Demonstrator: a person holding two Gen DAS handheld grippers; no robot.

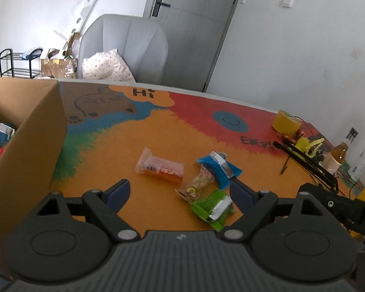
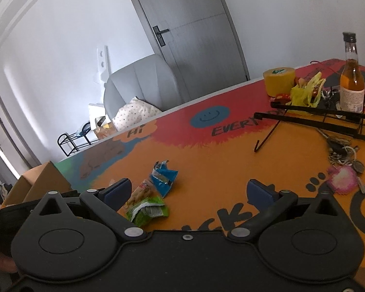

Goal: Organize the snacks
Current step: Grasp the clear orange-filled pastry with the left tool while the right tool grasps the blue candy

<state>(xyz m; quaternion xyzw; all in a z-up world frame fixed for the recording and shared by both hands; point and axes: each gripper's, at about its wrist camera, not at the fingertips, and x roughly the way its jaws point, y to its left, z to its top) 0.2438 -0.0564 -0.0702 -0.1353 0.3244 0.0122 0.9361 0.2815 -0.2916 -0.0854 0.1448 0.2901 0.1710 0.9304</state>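
Observation:
Four snack packets lie together on the orange table: an orange-red packet (image 1: 161, 167), a blue packet (image 1: 219, 168) (image 2: 163, 176), a clear nut packet (image 1: 197, 185) (image 2: 140, 192) and a green packet (image 1: 213, 206) (image 2: 147, 210). My left gripper (image 1: 180, 191) hangs open just short of them, with nothing between its fingers. My right gripper (image 2: 191, 192) is open too, and the packets sit beside its left finger (image 2: 118, 191). A cardboard box (image 1: 24, 150) (image 2: 40, 181) stands at the left with some snacks inside.
At the right of the table are a yellow tape roll (image 1: 286, 121) (image 2: 278, 81), a black wire rack (image 2: 323, 119), a glass bottle (image 2: 351, 77), a yellow bag (image 2: 306, 92) and keys (image 2: 342, 155). A grey armchair (image 1: 129, 48) stands behind the table.

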